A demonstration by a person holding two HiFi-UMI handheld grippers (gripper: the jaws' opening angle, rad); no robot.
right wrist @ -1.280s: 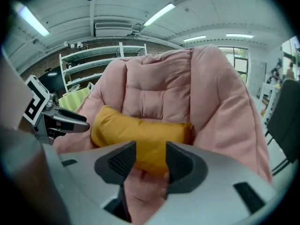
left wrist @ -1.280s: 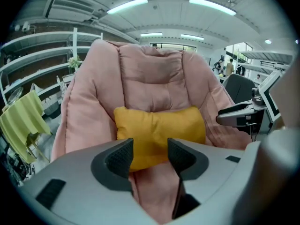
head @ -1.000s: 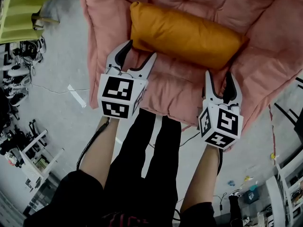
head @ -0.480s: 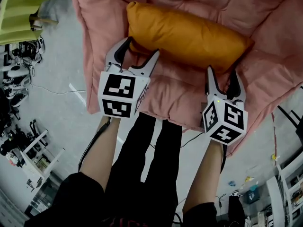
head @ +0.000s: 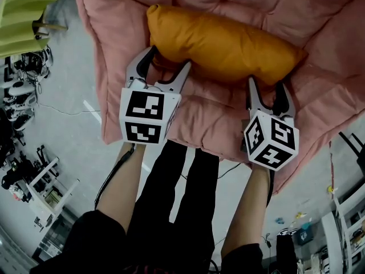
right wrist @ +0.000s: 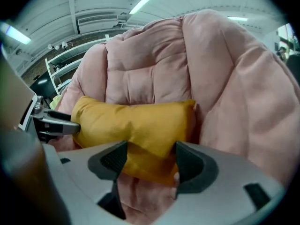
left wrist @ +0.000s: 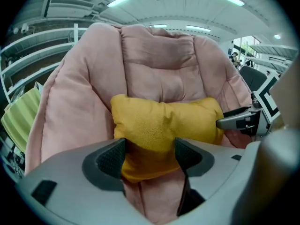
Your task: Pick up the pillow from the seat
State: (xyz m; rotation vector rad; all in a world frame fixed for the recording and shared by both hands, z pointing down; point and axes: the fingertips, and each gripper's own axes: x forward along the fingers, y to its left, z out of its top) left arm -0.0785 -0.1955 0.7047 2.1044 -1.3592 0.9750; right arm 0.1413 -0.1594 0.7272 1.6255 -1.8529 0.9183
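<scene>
Moved down closer to pillow (head: pixel 222 41) since a second ago, jaws just widening. Left gripper (head: pixel 169 59): open, astride its left end. Right gripper (head: pixel 268 83): open, astride its right end. Lying across pink seat (head: pixel 211 119).

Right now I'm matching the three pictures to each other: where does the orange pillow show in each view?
Head view: pillow top centre, slanting across.
Left gripper view: pillow centre, seen between the jaws.
Right gripper view: pillow centre-left, seen between the jaws.
Shared landmark: pink seat cushion under and behind it.
</scene>
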